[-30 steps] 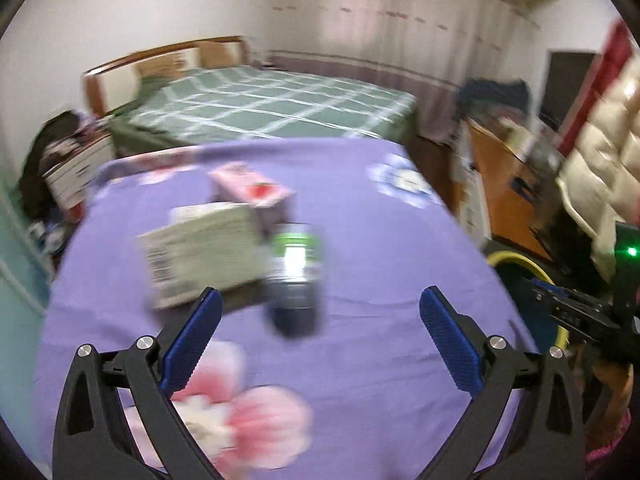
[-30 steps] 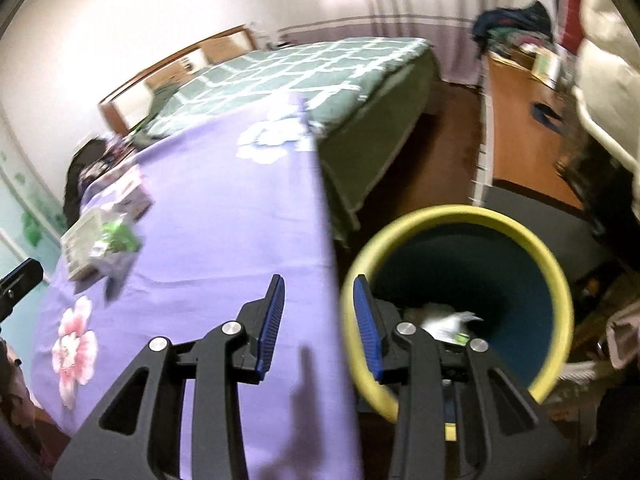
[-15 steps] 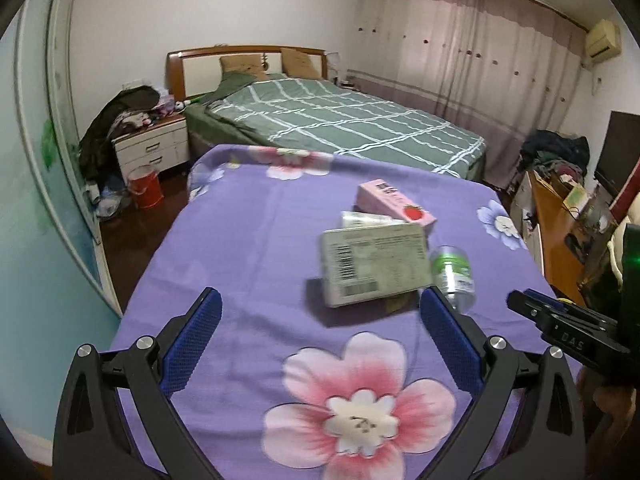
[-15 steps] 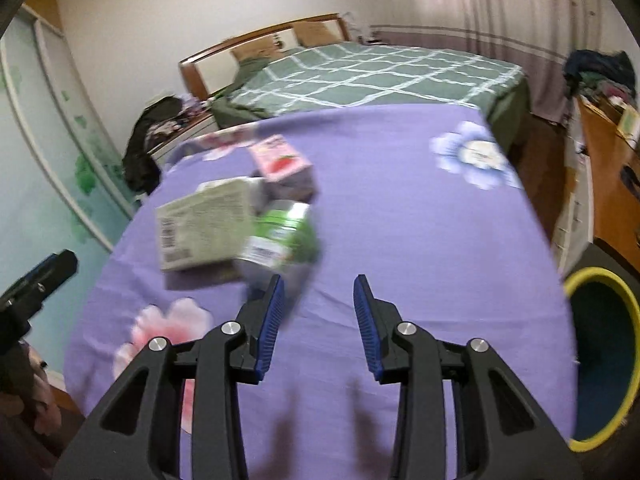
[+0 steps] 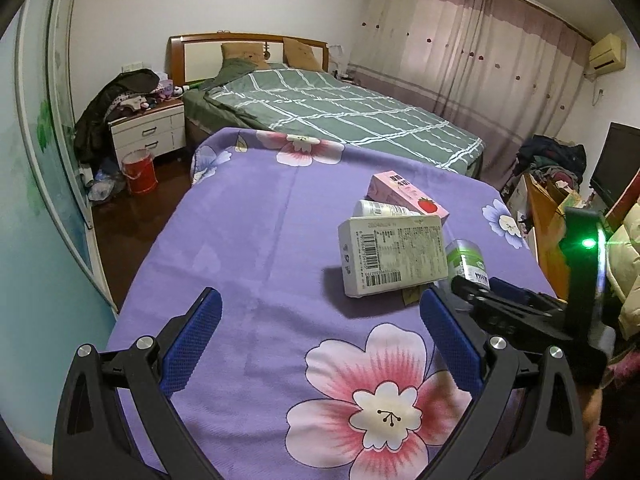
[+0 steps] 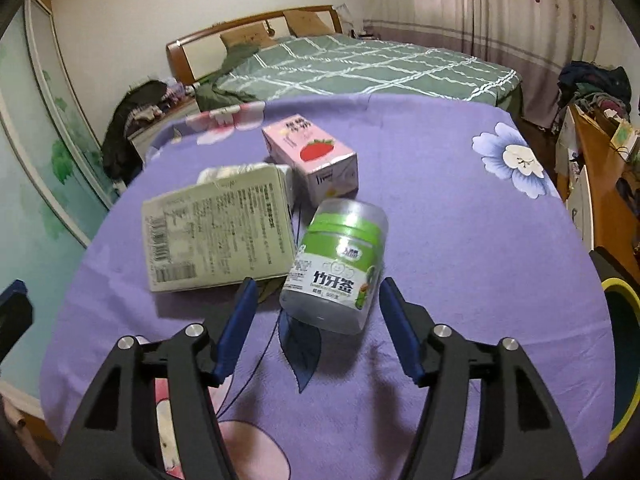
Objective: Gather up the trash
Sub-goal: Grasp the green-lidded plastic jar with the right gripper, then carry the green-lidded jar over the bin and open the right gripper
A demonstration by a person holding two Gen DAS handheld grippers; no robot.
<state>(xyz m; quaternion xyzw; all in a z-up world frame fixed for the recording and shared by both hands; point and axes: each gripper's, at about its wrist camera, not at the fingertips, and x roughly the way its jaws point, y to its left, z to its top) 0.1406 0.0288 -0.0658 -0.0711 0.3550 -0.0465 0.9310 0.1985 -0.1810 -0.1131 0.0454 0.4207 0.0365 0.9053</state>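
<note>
**Green jar lies between your right gripper's spread fingers**

Your right gripper (image 6: 314,322) is spread wide, a blue pad on either side of the toothpick jar (image 6: 336,268) without touching it. The jar lies tilted on the purple cloth (image 6: 460,216), long axis running near to far, green cap at the far end. What it holds cannot be made out. Just left sits the white box (image 6: 218,232); beyond, the pink carton (image 6: 310,160). The yellow-rimmed bin (image 6: 624,356) shows at far right, its inside hidden. Your left gripper (image 5: 320,344) is wide apart, holding nothing.

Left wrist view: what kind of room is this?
A home bedroom, most likely: a made bed with a wooden headboard, a bedside drawer unit piled with clothes, and full-length curtains.
</note>
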